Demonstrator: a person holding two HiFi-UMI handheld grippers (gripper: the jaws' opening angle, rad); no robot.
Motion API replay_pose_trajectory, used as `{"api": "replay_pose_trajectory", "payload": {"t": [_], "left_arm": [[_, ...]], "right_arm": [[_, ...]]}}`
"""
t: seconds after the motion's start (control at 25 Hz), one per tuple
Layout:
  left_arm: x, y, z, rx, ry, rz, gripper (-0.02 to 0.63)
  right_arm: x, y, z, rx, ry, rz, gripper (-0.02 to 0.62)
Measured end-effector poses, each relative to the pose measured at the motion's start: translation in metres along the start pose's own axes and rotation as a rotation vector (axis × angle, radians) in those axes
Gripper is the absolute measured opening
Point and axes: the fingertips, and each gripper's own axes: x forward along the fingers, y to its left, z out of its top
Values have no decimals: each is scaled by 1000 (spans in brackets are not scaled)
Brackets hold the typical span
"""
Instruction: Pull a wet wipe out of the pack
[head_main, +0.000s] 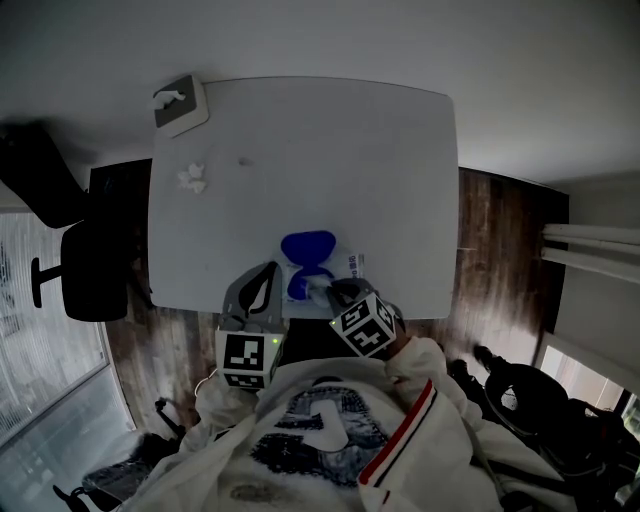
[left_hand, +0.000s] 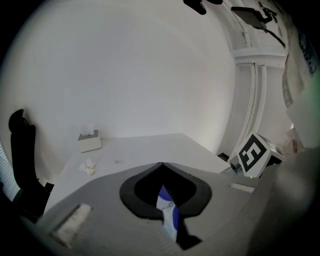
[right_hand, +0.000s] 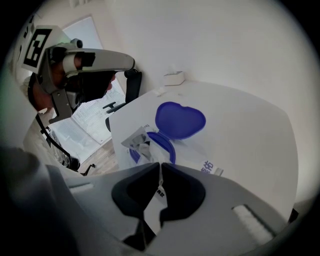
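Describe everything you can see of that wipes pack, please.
The wipes pack is a soft white packet with blue print, lying on the white table by its near edge. Its rounded blue lid is flipped open, and a crumpled white wipe sticks out. The left gripper pinches one end; the right gripper looks shut on the wipe.

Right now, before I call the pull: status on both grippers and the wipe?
Left gripper jaws shut on pack, holding it. Right gripper jaws shut on wet wipe at open lid. Nothing in the way.
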Motion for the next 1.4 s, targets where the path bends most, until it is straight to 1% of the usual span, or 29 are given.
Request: {"api": "replay_pose_trajectory", "payload": {"t": [0.24,0.44,0.56,1.08,1.4], "left_arm": [[-1,-4,11,21,-19,0,6],[-3,-7,24,36,-39,0,6],[-3,-9,28,37,-47,-2,6],[-1,-19,56,80,-100,-23,6],[3,-22,71,103,-126,-34,6]], "right_arm": [[-7,-1,1,0,-12,-4,14],[-17,-3,6,25,-33,1,14],[-20,-7,7,13,-43,-13,14],[-45,-22,17,38,-96,-61,13],[-67,-35,30,50,-146,-102,12]]}}
